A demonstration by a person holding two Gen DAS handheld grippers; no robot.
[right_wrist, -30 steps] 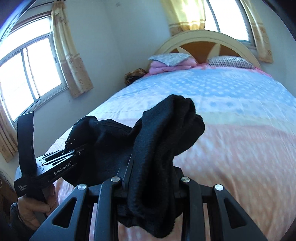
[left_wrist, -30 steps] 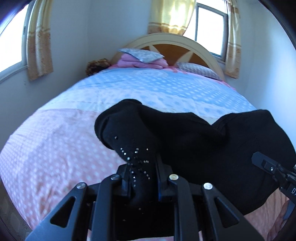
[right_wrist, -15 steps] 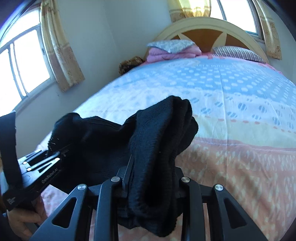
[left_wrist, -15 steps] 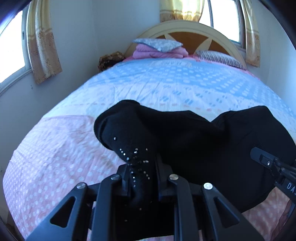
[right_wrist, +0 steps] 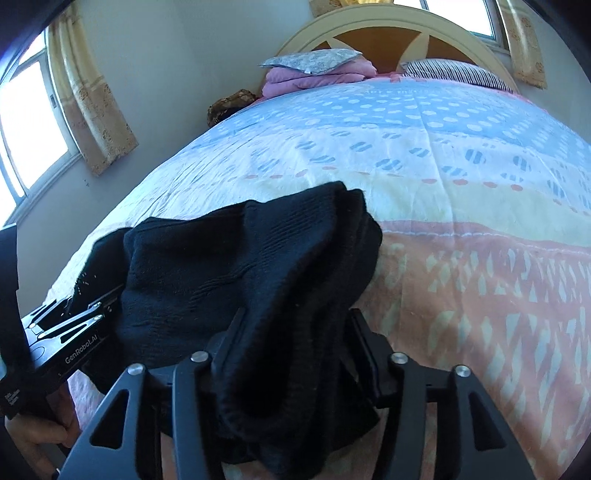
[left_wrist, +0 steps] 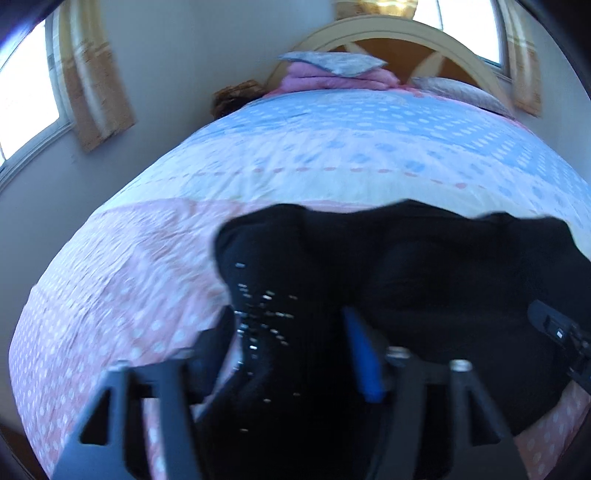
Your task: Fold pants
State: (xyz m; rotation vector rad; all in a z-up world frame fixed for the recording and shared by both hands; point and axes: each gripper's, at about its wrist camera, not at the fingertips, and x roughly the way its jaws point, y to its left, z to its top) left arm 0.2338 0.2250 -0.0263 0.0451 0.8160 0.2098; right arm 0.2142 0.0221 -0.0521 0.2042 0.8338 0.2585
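Black knit pants [right_wrist: 251,280] lie bunched near the foot edge of the bed [right_wrist: 461,155], on the pink band of its dotted cover. Both tools' jaws have just been opening, with the cloth between them. From the left wrist, the left gripper [left_wrist: 291,332] stands wide apart, a stud-speckled fold between its fingers but clear of the blue pad [left_wrist: 364,354]. That view is blurred. The right wrist view is sharp: the right gripper [right_wrist: 295,332] is part open, a ribbed fold draped loosely between its fingers. Only this view shows the person's hand [right_wrist: 37,435] at the lower left corner. Folded pink bedding [right_wrist: 314,77] sits by the headboard [right_wrist: 369,22].
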